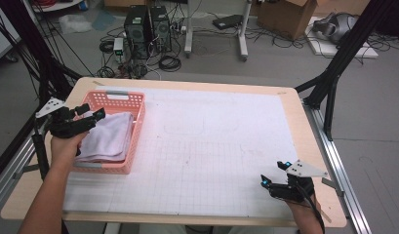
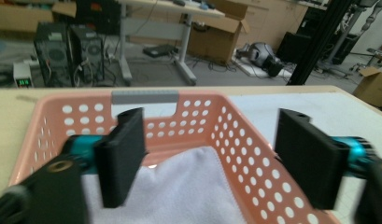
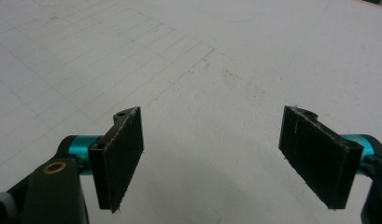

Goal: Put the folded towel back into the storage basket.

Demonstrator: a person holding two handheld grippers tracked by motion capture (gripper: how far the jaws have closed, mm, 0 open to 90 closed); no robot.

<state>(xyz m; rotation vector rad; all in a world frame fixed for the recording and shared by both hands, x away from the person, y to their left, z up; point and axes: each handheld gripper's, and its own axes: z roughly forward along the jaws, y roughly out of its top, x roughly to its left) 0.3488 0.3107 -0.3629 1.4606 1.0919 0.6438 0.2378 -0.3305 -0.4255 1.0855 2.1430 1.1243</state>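
The left gripper hangs over the near left part of the pink basket, which sits at the left side of the table. Its 2 jaws stand wide apart with nothing pressed between them. In the left gripper view the jaws straddle the basket's right wall, one jaw above the inside, the other out past the rim over the white mat.

The white towel lies folded inside the basket, covering most of its floor, its far edge short of the far wall with the grey handle. In the left gripper view the towel lies below and between the jaws, nearer the left one; neither pad touches it. The person's left hand holds the gripper at the basket's near left corner.

The right gripper is at the near right of the table, well apart from the basket and towel, resting low over the mat. Its jaws too are spread wide. In the right gripper view only bare gridded mat lies between and beyond them.
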